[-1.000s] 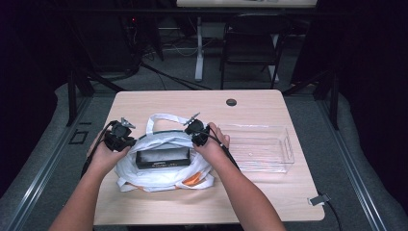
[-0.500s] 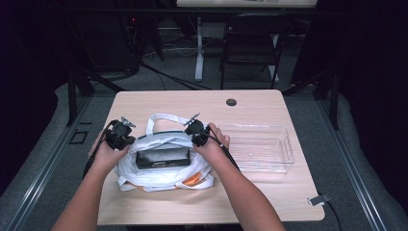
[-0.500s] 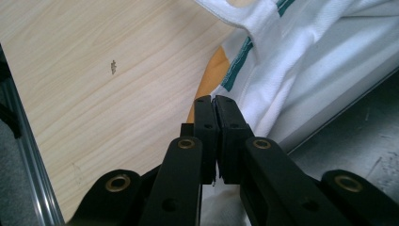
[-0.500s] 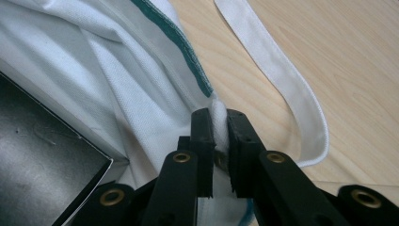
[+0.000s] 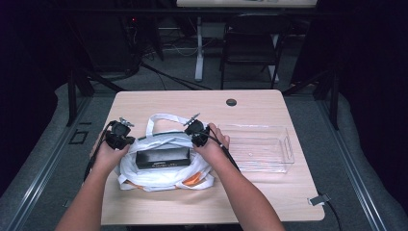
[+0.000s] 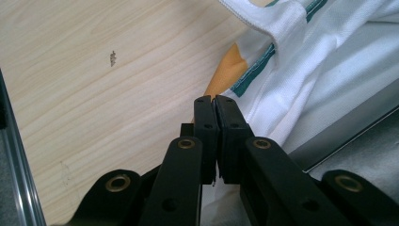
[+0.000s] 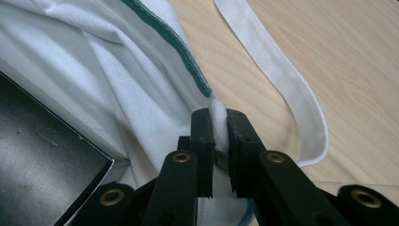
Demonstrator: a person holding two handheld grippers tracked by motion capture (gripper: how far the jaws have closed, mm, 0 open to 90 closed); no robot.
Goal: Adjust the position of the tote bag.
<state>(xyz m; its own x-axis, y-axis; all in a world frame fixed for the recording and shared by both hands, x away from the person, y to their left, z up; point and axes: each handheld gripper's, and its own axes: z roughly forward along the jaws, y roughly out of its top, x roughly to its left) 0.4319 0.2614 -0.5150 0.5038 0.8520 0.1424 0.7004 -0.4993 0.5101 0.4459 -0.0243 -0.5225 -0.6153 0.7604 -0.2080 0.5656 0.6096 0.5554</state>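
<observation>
On bag (image 5: 159, 175), left gripper (image 6: 216, 101) apparently newly clamped

White woven bag (image 5: 159, 171) with green-trimmed edge, orange patches and white strap (image 7: 282, 80); black box (image 5: 162, 157) with pale label strip; black grippers, left (image 6: 215, 101) and right (image 7: 219, 113), brass-coloured rivets; pale wood-grain table (image 5: 260, 108); clear colourless tray (image 5: 262, 147); black round plug (image 5: 231, 102).
</observation>
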